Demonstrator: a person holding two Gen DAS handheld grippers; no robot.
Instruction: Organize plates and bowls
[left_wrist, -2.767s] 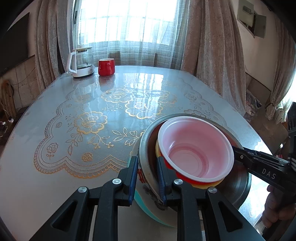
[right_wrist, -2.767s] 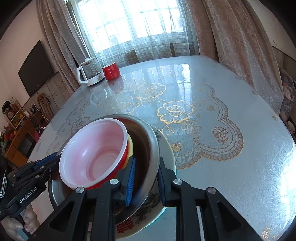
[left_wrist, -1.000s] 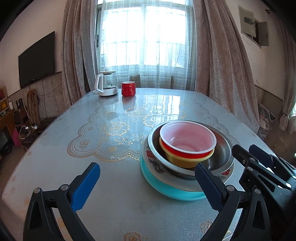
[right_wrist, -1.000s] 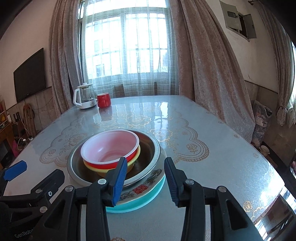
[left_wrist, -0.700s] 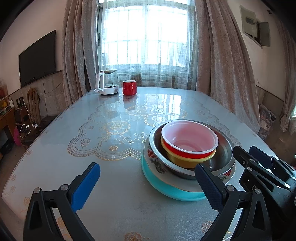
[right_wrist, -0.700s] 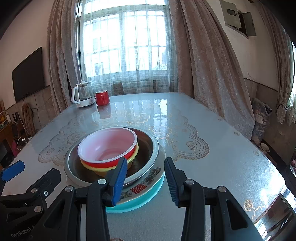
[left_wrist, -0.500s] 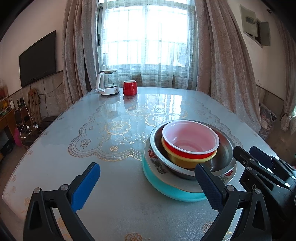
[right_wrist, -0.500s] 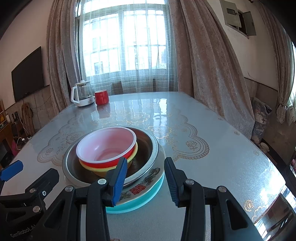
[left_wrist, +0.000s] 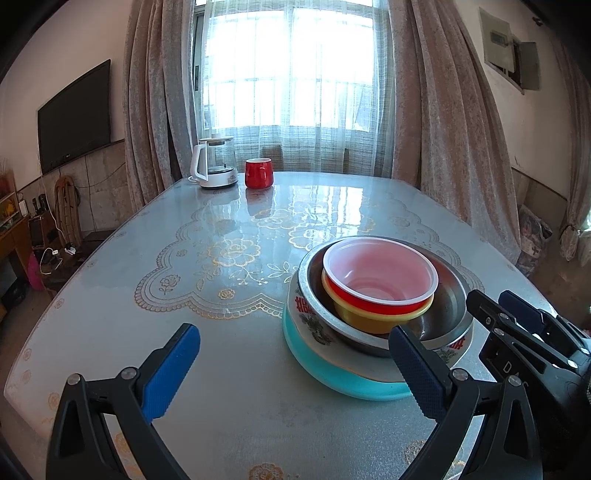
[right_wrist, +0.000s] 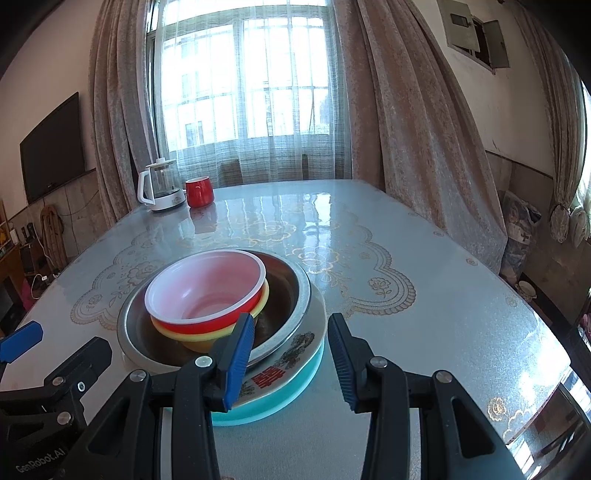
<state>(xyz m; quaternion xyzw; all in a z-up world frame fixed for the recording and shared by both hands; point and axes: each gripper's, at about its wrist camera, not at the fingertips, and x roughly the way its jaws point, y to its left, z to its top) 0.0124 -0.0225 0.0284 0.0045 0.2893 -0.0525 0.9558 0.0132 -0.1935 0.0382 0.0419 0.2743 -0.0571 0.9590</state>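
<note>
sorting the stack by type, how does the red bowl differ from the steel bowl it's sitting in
The red bowl is plastic-looking, red outside and pale pink-white inside; the steel bowl is bare grey metal. The red bowl is clearly narrower, its rim fitting well inside the steel bowl's rim. The red bowl is the topmost piece, nested in a yellow bowl; the steel bowl sits lower, on a patterned plate. Both are round, upright and empty of food.

We see a tall barred window (left_wrist: 295, 70) behind a sheer white net curtain, flanked by heavy beige drapes (left_wrist: 443, 110), pouring bright daylight onto the glossy grey oval table (left_wrist: 258, 229) with its gold floral lace pattern. On the pale left wall hangs a black flat television (left_wrist: 74, 118). High on the right wall we see a small grey cabinet (right_wrist: 476, 35) with its door ajar.
</note>
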